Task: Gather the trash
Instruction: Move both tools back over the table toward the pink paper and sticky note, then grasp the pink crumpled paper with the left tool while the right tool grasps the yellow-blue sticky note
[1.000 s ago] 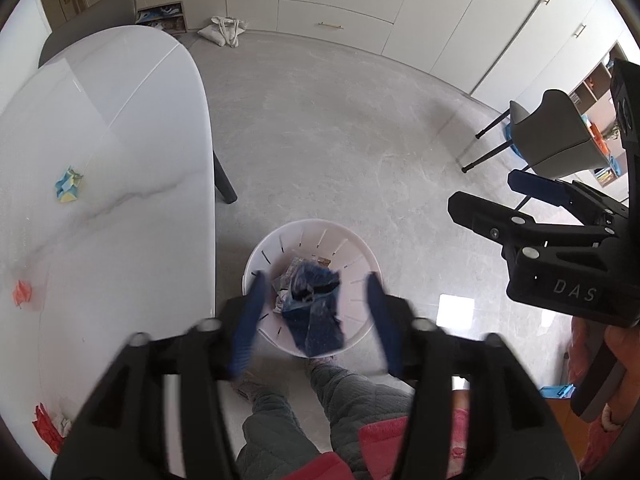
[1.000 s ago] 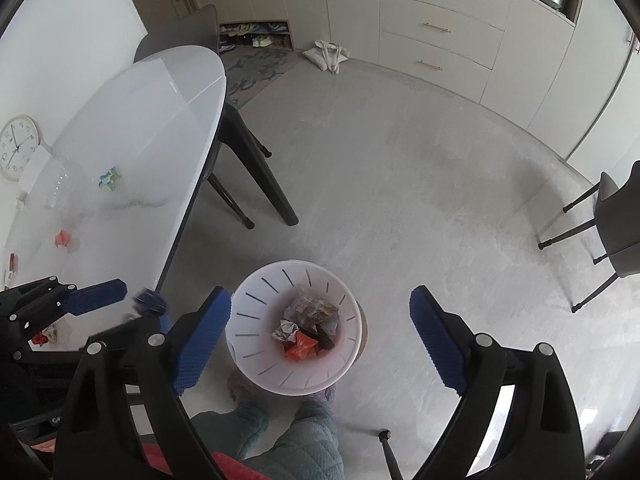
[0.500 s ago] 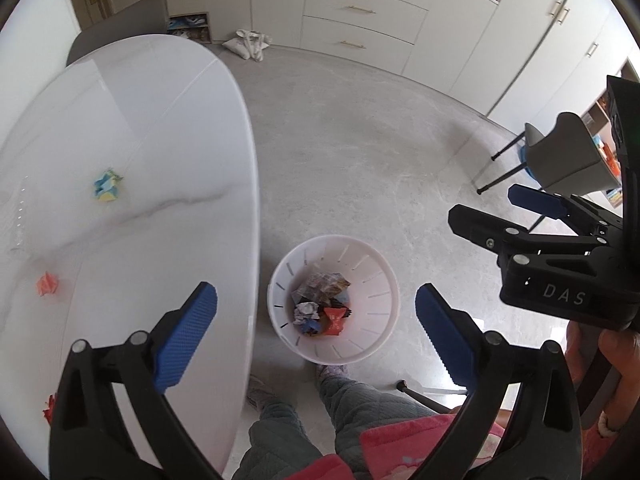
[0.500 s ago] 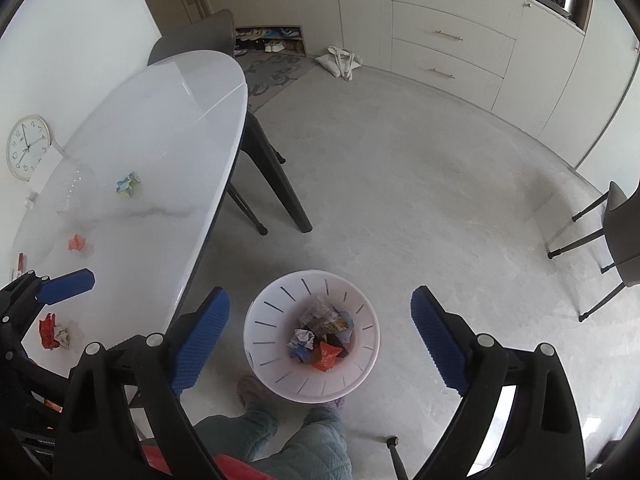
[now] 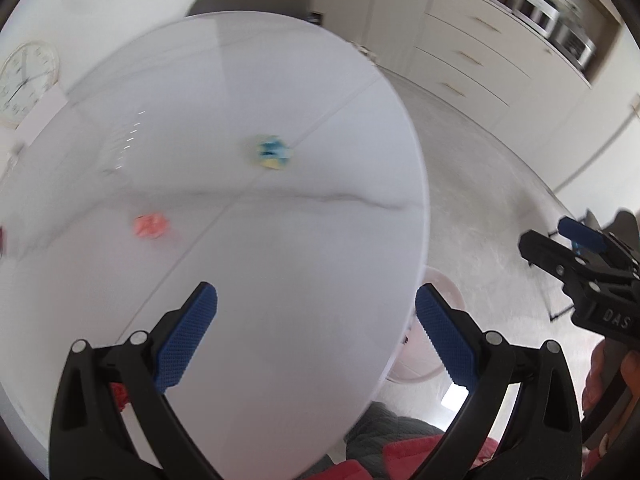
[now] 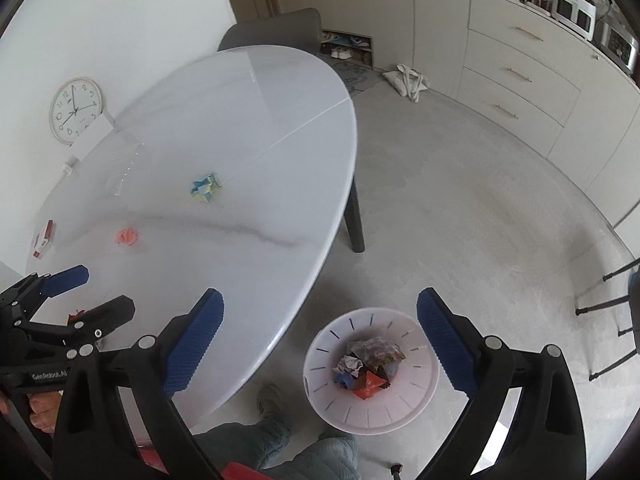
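My left gripper hangs open over the white oval table, nothing between its blue pads. Ahead of it lie a blurred blue-and-yellow paper wad and a pink-red wad; a red scrap shows behind its left finger. In the right wrist view my right gripper is over the table's edge and the white slotted bin. Its jaws are opening and hold nothing. Several crumpled wrappers lie in the bin. The wads lie apart on the table.
A wall clock leans at the table's far left, with a small red-and-white box near it. A grey chair stands behind the table, a cloth bag lies by the cabinets, and chair legs stand at right. A person's legs are below.
The left gripper opened and the blue wrapper fell into the bin. Both grippers then swung from over the bin towards the table. The bin now sits lower right in the right wrist view.
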